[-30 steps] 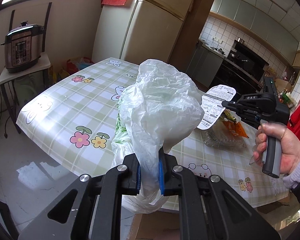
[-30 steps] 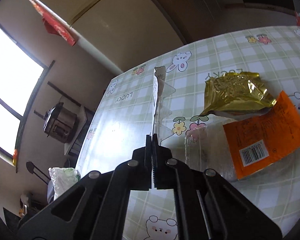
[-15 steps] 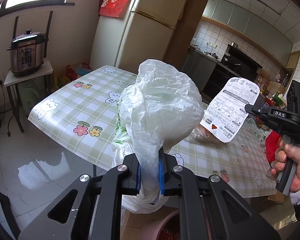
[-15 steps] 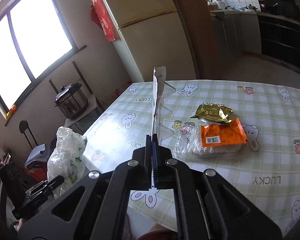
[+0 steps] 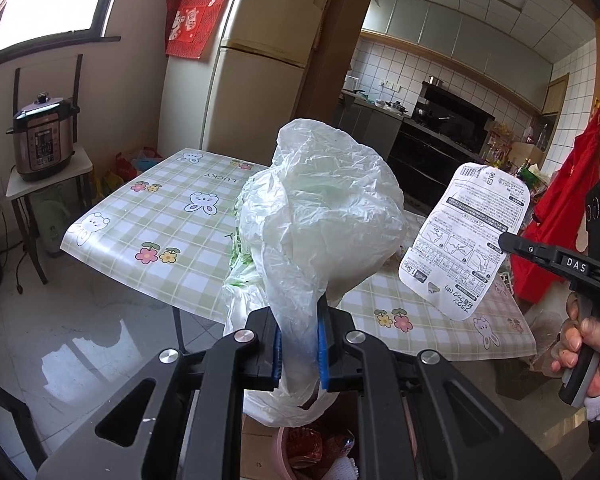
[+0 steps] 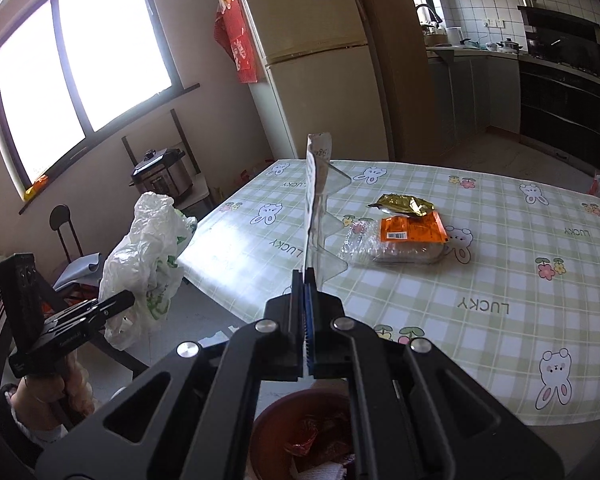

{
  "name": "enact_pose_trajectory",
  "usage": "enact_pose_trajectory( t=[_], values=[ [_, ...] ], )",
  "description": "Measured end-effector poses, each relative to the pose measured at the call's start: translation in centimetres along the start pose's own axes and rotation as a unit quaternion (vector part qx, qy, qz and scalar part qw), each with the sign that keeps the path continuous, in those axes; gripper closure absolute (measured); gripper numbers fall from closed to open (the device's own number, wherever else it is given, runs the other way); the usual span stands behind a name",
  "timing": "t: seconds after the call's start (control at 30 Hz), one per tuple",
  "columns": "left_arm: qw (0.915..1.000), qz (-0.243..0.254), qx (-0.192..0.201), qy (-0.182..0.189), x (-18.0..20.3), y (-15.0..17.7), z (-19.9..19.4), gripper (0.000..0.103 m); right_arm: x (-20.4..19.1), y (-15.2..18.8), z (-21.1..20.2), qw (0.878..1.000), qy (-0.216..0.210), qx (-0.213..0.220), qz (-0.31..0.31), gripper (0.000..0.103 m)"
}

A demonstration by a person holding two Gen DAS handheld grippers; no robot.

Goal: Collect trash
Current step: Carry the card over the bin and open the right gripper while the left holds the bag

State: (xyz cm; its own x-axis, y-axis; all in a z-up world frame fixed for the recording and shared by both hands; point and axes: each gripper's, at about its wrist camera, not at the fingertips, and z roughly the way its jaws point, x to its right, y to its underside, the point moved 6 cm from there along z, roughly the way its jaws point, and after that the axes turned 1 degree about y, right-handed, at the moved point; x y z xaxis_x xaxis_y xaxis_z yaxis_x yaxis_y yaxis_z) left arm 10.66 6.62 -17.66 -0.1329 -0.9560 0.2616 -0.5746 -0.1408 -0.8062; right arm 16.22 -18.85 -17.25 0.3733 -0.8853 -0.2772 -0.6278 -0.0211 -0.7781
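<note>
Both claws have lifted back off the tabletop (image 6: 480, 288) to above the pink bin (image 6: 300, 432): left claw (image 5: 299, 350) clenched on the plastic bag (image 5: 324, 216), right claw (image 6: 305, 320) gripping the blister pack (image 5: 466, 240), ready to drop.

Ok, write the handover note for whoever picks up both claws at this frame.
Left claw: shut on white plastic bag, above the pink bin.
Right claw: shut on blister-pack card, off the table, also above the bin.
Done: both pieces lifted.
Left: drop both in; then collect gold wrapper, orange packet and clear plastic tray from the table.
</note>
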Motion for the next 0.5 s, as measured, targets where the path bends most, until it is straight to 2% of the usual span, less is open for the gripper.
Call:
enact_pose_trajectory(
  t=[0.3, 0.5],
  values=[
    [0.9997, 0.020, 0.006, 0.014, 2.6, 1.8, -2.8, 0.090, -2.0, 4.5, -3.5, 0.999, 0.011, -0.018, -0.026, 0.098],
    [0.9995, 0.026, 0.004, 0.018, 3.5, 2.5, -3.3, 0.090, -2.8, 7.3, -3.4, 0.997, 0.024, -0.054, -0.053, 0.098]
  ],
)
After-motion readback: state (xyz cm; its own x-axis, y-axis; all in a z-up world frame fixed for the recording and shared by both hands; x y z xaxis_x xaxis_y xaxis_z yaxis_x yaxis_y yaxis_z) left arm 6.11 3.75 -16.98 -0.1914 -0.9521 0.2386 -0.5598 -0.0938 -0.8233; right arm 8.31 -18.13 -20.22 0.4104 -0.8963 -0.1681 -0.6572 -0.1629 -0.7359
